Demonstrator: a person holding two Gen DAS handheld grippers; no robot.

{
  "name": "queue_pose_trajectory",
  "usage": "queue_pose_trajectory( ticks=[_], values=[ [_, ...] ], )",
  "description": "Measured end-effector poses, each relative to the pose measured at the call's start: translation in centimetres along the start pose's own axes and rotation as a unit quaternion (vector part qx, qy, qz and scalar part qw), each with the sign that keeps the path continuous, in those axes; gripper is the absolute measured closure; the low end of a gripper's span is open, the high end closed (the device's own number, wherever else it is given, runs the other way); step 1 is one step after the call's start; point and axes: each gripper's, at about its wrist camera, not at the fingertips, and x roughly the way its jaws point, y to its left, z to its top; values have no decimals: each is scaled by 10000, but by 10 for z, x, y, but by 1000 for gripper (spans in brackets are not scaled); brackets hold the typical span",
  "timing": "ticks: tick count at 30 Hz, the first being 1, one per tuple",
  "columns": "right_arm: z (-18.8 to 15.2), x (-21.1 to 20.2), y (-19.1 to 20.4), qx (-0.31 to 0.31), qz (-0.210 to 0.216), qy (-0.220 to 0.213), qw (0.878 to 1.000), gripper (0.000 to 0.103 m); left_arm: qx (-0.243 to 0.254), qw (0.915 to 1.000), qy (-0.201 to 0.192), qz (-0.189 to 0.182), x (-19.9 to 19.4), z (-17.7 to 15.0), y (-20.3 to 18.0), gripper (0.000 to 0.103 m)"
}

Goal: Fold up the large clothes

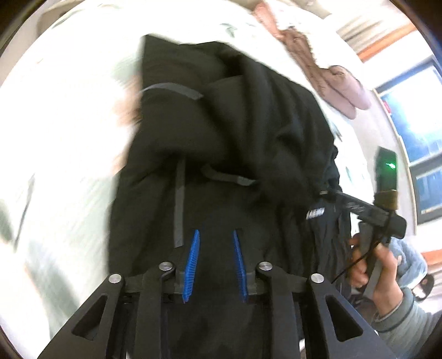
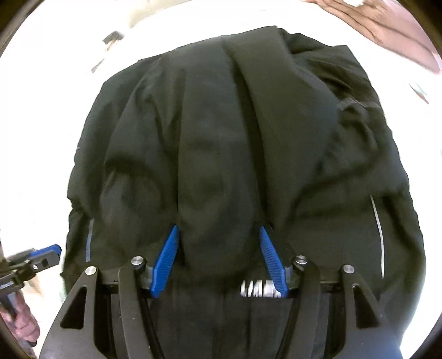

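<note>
A large black padded coat point(image 1: 221, 132) with grey strips lies bunched on a white bed point(image 1: 69, 138); a brownish fur trim point(image 1: 129, 110) shows at its left edge. My left gripper point(image 1: 215, 237) hovers over the coat's near part, open, with nothing pinched between its blue pads point(image 1: 193, 254). In the right wrist view the coat point(image 2: 221, 138) fills the frame. My right gripper point(image 2: 219, 230) is shut on a thick bulge of the black cloth, and folds run out from both pads. From the left wrist view, the right gripper point(image 1: 326, 192) holds the coat's right edge raised. The left gripper point(image 2: 44, 254) sits at the far left edge.
A pinkish-brown garment point(image 1: 339, 88) lies on the bed beyond the coat, also at the top right point(image 2: 386, 24). A window point(image 1: 414, 124) stands to the right. A hand point(image 1: 373, 265) in a grey sleeve holds the right gripper's handle; slippers point(image 1: 422, 287) are on the floor.
</note>
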Motion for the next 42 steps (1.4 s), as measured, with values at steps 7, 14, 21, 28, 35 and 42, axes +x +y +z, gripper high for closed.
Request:
queue_pose_trajectory(
  ticks=[7, 14, 21, 28, 35, 42],
  values=[
    [-44, -29, -35, 40, -133, 225, 9996, 39, -1201, 9924, 137, 235, -37, -65, 62, 62],
    [-72, -77, -108, -188, -460, 354, 9981, 39, -2313, 9723, -48, 326, -42, -148, 87, 60],
    [-99, -103, -181, -143, -688, 509, 9962, 36, -2791, 9588, 143, 508, -11, -204, 88, 57],
    [-141, -89, -218, 361, -50, 1030, 9940, 35, -2875, 9566, -338, 329, -17, -228, 76, 46],
    [-183, -68, -232, 681, 358, 1310, 9884, 35, -2814, 9588, -220, 330, -10, -248, 61, 46],
    [-181, -84, -200, 174, 800, 1218, 9892, 61, -2639, 9634, -287, -372, -13, -245, 42, 46]
  ],
)
